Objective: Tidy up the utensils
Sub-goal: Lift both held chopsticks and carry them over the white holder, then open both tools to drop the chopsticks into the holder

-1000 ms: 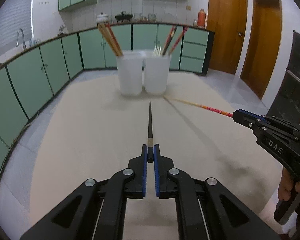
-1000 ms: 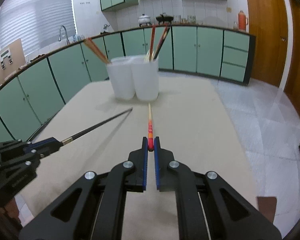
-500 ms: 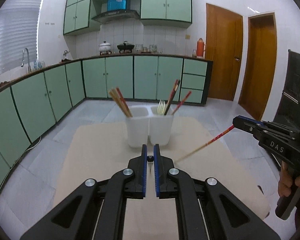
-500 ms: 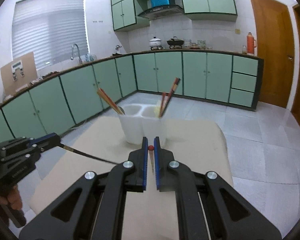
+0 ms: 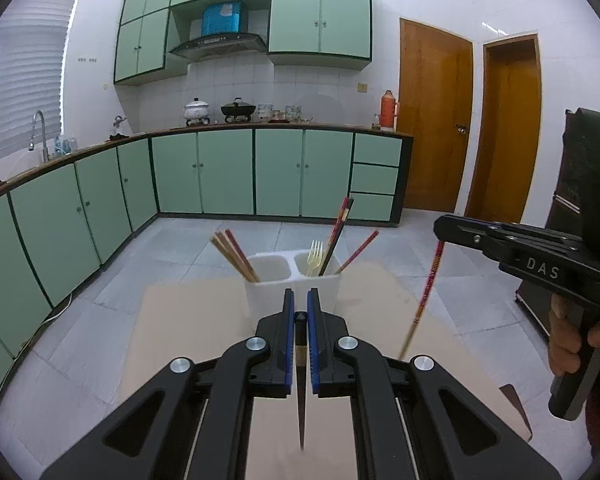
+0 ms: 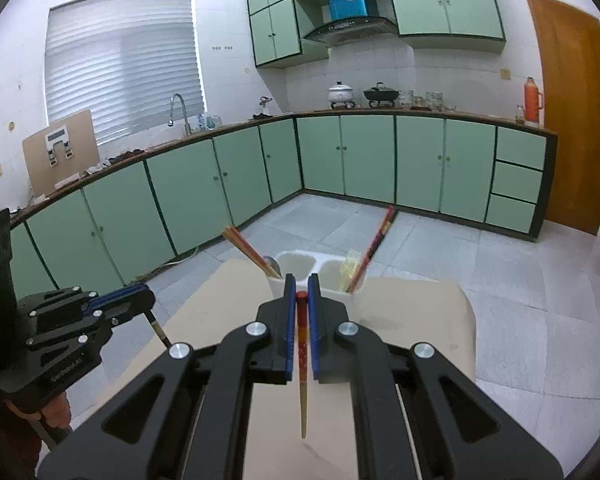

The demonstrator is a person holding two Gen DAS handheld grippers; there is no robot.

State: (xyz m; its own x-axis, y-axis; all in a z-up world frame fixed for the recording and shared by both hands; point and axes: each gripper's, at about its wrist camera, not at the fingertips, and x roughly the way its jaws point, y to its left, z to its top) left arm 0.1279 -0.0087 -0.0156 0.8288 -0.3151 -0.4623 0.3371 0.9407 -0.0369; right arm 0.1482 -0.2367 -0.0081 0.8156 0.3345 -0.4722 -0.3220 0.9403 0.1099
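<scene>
From the left wrist view, the left claw (image 5: 301,312) is pinched nearly closed on a black chopstick (image 5: 301,400). Its blunt top end sits between the blue-lined fingers, and the shaft hangs steeply down, passing a brownish band just below the grip and tapering to a thin point above the beige worktop (image 5: 188,340). Beyond the fingertips stands a white two-compartment utensil holder (image 5: 256,296). Its left compartment holds a bundle of tan and red chopsticks (image 5: 236,256) leaning left; its right one holds a pale yellow fork (image 5: 315,258) and several red and dark chopsticks leaning right. At the right of this view the right claw (image 5: 440,229) is held up in a hand (image 5: 572,344), with a red patterned chopstick (image 5: 426,292) dangling from its tip. The stick is red along most of its length and pale tan at the lower end.

From the right wrist view, the right claw (image 6: 301,304) is clamped close around that red patterned chopstick (image 6: 302,356). The rounded red cap shows between the fingers, speckled red and gold runs below it, and a plain tan tip points down over the worktop (image 6: 412,312). The utensil holder (image 6: 300,264) lies just past the fingertips, with a spoon bowl (image 6: 272,267) showing beside the chopsticks in its left compartment. At the left the left claw (image 6: 146,298) is seen side-on with the black chopstick (image 6: 158,330) slanting downward from it; only a short part of the stick shows.
</scene>
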